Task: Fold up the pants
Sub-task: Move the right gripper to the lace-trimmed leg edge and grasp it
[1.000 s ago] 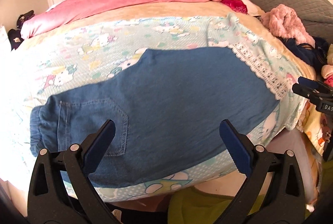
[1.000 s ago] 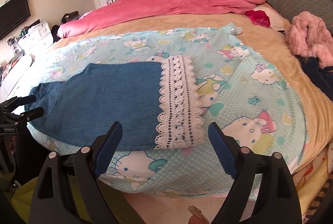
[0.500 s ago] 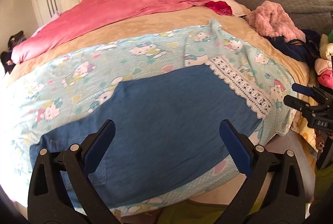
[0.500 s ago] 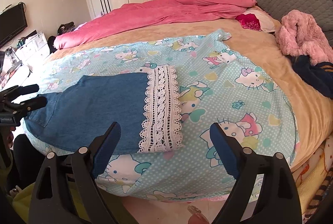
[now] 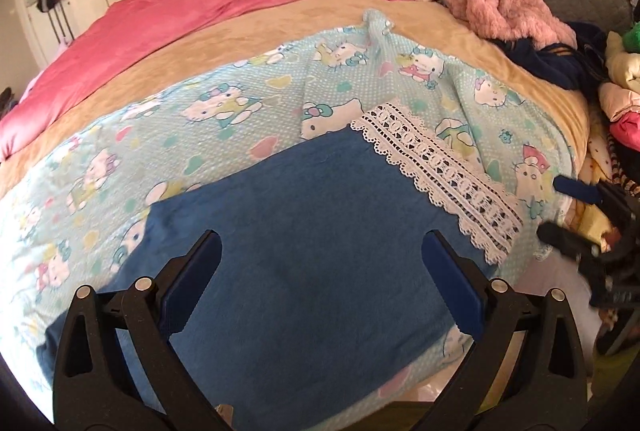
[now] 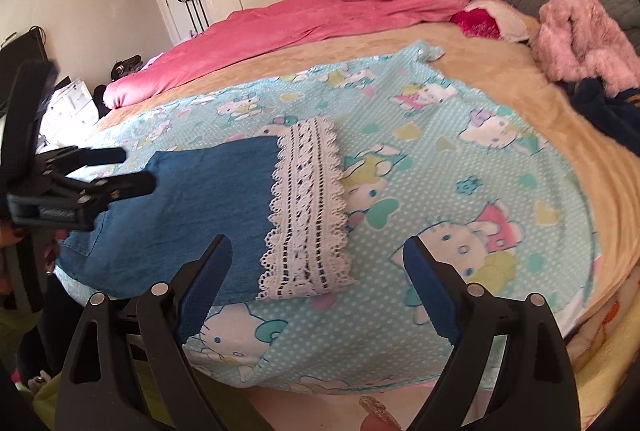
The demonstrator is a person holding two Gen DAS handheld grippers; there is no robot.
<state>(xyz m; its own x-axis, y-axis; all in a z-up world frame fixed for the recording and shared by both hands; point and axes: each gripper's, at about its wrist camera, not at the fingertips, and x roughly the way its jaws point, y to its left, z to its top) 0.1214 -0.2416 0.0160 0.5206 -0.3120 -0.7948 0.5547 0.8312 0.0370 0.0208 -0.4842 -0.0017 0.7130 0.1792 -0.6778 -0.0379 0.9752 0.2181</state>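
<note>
Your left gripper (image 5: 320, 283) has slid along the denim pants (image 5: 304, 255) from the pocket end toward the white lace cuff (image 5: 436, 179), so you are lining up near the hem for the next fold. The pants lie flat on the cartoon-cat blanket (image 5: 224, 119). Both grippers, left and right (image 6: 318, 281), stand wide apart, holding nothing, clear of the cloth.

The left gripper (image 5: 320, 285) points steeply down, jaws spread wide with nothing between them. The right gripper (image 6: 318, 283) also tilts down, jaws wide apart and empty. Neither touches anything.
</note>
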